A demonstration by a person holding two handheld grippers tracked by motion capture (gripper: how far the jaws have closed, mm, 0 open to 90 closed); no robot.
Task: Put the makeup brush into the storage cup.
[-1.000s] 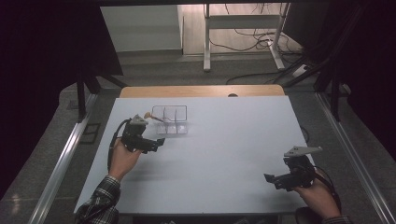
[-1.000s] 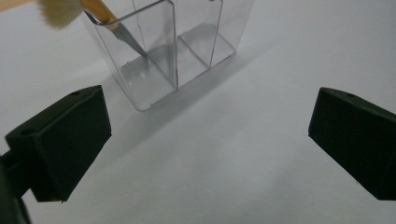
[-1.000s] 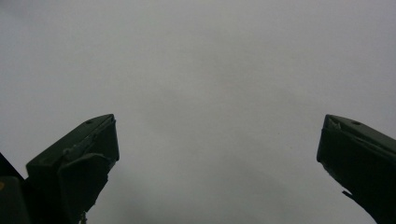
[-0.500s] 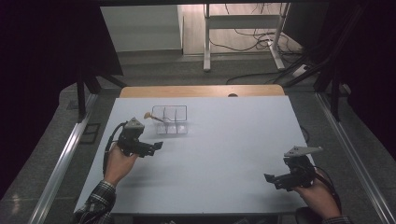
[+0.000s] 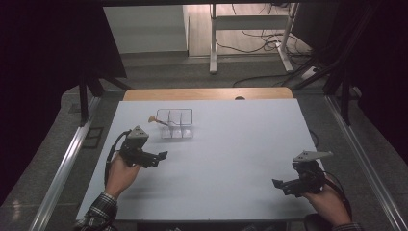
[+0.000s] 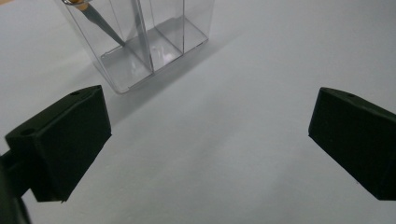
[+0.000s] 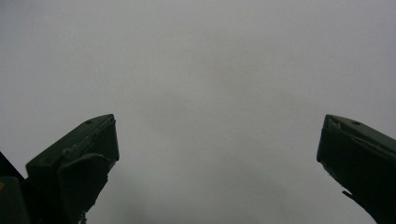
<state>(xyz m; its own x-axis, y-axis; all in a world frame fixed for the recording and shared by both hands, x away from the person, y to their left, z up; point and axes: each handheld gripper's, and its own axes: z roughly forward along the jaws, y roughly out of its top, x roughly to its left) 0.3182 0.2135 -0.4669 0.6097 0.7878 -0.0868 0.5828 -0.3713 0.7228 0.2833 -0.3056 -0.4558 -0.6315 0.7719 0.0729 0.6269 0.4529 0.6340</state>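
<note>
**Holding two open grippers over a white table with a clear divided box**

Sitting at the near edge of a smooth, matte white table (image 5: 231,159), a person is holding a black two-jaw gripper in each hand. A strip of light wood is running along the table's far edge.

The left gripper (image 5: 161,155) is hovering over the left half of the table, with its jaws spread wide and gripping nothing. A grey three-cornered plate is sitting on top of it, and a black cable is looping down beside the left hand (image 5: 122,173), whose wrist is wearing a plaid sleeve. In the left gripper view, the blocky, flat-faced black jaws are standing far apart with bare table between them.

Just beyond that gripper, toward the far left of the table, a clear plastic box (image 5: 176,123) is standing upright. It is rectangular, glossy and split by thin transparent walls into compartments. A slim tool (image 5: 159,120) with a tapered grey metal part and an orange-brown end is leaning in the box's left side, its end poking out over the rim.

The right gripper (image 5: 281,185) is resting low near the table's near right corner, well apart from the box, held by the right hand (image 5: 329,202). Its jaws are also spread wide and empty.

No writing or labels are readable anywhere.
</note>
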